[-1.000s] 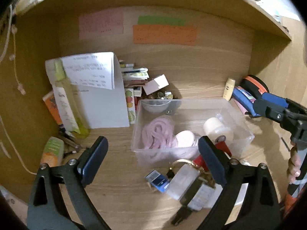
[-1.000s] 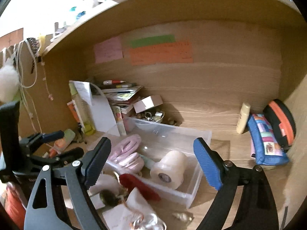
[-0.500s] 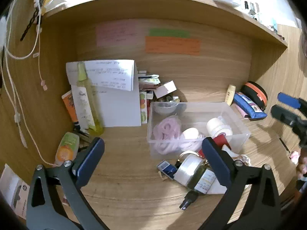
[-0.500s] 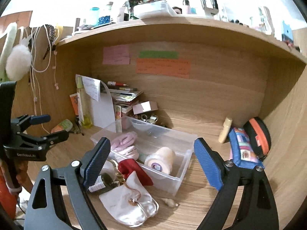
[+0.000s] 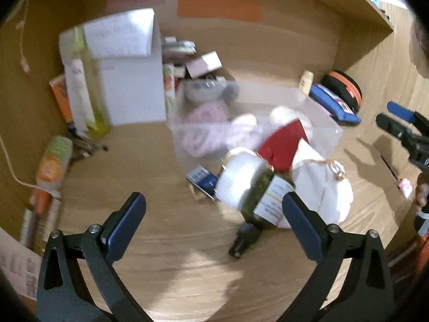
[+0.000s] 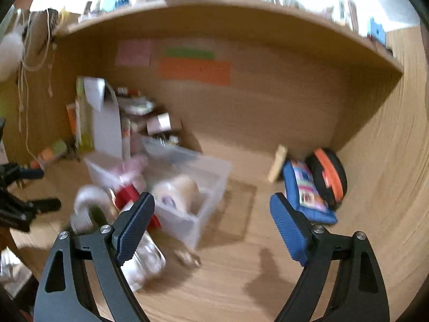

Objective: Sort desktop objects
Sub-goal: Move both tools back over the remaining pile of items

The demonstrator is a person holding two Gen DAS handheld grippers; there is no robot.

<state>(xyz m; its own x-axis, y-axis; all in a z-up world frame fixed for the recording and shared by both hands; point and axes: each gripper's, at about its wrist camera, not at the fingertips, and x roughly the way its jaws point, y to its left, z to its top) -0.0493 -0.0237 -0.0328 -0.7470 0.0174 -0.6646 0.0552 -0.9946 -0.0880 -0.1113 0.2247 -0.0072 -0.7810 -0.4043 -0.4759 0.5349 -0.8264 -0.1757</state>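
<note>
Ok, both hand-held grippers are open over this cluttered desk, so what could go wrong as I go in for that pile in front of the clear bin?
1. The dark green glass bottle lies against the white tape roll and white drawstring pouch; a grab may catch several or roll the bottle.
2. The red item leans on the clear plastic bin; nudging it could shift the bin.
3. Both views are blurred, so aim is uncertain.

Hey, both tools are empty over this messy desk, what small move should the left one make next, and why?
Probably ease the left tool forward and down toward the dark green bottle. Its jaws stand wide with nothing between them, and the bottle lies loose on the desk just ahead, outside the clear bin. The picture is blurred, so go slowly.
</note>
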